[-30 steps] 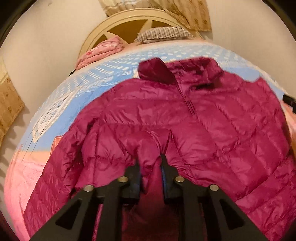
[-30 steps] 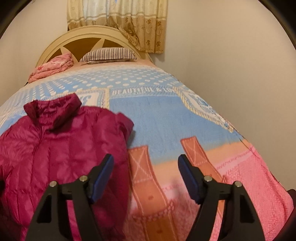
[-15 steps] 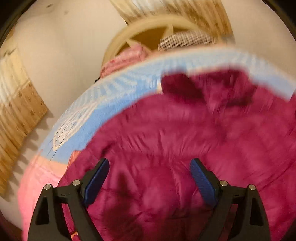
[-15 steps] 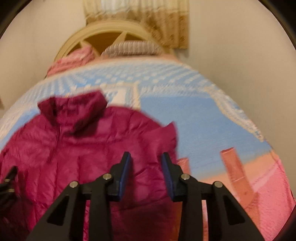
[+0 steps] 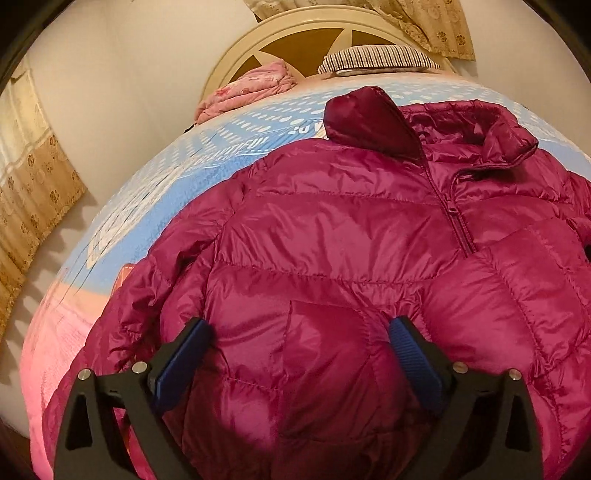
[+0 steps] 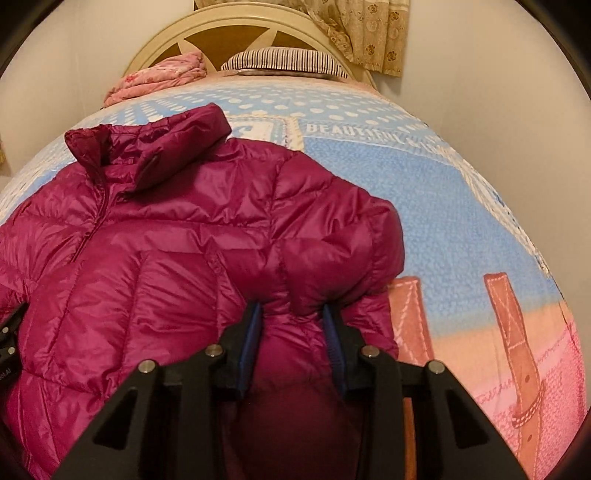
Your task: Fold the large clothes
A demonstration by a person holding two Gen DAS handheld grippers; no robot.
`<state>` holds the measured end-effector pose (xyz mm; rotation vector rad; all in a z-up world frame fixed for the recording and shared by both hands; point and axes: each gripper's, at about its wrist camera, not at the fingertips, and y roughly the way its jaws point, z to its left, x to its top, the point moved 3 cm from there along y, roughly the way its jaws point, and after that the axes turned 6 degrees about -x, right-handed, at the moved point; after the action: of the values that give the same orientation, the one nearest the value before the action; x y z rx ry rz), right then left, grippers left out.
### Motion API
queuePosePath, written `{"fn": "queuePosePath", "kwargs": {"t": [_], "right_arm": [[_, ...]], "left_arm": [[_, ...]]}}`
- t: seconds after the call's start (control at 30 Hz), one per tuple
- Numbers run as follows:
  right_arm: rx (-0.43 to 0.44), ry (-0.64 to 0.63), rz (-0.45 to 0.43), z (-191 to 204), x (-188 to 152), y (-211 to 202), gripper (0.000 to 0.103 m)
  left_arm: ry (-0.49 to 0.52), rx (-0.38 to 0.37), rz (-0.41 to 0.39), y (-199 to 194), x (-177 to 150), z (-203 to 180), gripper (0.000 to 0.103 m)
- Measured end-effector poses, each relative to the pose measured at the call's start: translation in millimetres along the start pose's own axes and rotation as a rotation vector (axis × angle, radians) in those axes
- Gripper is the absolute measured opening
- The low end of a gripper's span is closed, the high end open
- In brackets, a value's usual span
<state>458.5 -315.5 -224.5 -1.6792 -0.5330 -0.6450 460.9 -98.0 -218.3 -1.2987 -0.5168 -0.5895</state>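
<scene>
A magenta quilted puffer jacket (image 5: 351, 229) lies front-up on the bed, collar toward the headboard, zip closed. Its left sleeve is folded in across the chest. My left gripper (image 5: 295, 354) is open, its blue pads spread over the folded sleeve, holding nothing. In the right wrist view the jacket (image 6: 166, 240) fills the left half. My right gripper (image 6: 293, 332) is shut on a bunched fold of the jacket's right sleeve near the shoulder. The left gripper's tip shows at the left edge (image 6: 9, 332).
The bed has a blue, white and pink blanket (image 6: 424, 184). A striped pillow (image 6: 280, 61) and a folded pink quilt (image 6: 162, 74) lie by the cream headboard (image 5: 295, 33). Walls flank both sides of the bed; a curtain (image 5: 33, 177) hangs at left.
My left gripper let go of the sleeve and opened wide over it. My right gripper moved left from the bare blanket onto the jacket and shut on its right sleeve.
</scene>
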Motion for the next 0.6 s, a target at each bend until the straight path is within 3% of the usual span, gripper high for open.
{"fn": "queuePosePath", "kwargs": {"t": [0.17,0.23,0.3,0.33,0.4,0.6], "right_arm": [[-0.021,-0.028,0.02,1.2,5.5,-4.4,0.04],[-0.02,-0.025,0.017,-2.3,7.7,-19.6,0.053],[0.004,-0.012,-0.041,-5.0,7.8,-47.4,0.073],[0.003,-0.01,-0.072,-5.2,5.7,-59.5,0.075],[0.025,-0.007,-0.101,-1.7,-1.4,-72.0,0.076],[0.034,-0.046,-0.006,16.3,-29.0,-35.1,0.073]], "left_arm": [[-0.005,-0.002,-0.001,-0.9,-0.8,1.3,0.1],[-0.017,-0.018,0.004,0.8,-0.5,3.7,0.1],[-0.033,-0.036,0.009,2.4,-0.6,6.6,0.101],[-0.041,-0.045,0.012,3.3,-0.7,7.6,0.101],[-0.049,-0.054,0.015,3.9,-0.6,8.7,0.101],[-0.06,-0.073,0.017,3.8,-0.9,9.6,0.101]]}}
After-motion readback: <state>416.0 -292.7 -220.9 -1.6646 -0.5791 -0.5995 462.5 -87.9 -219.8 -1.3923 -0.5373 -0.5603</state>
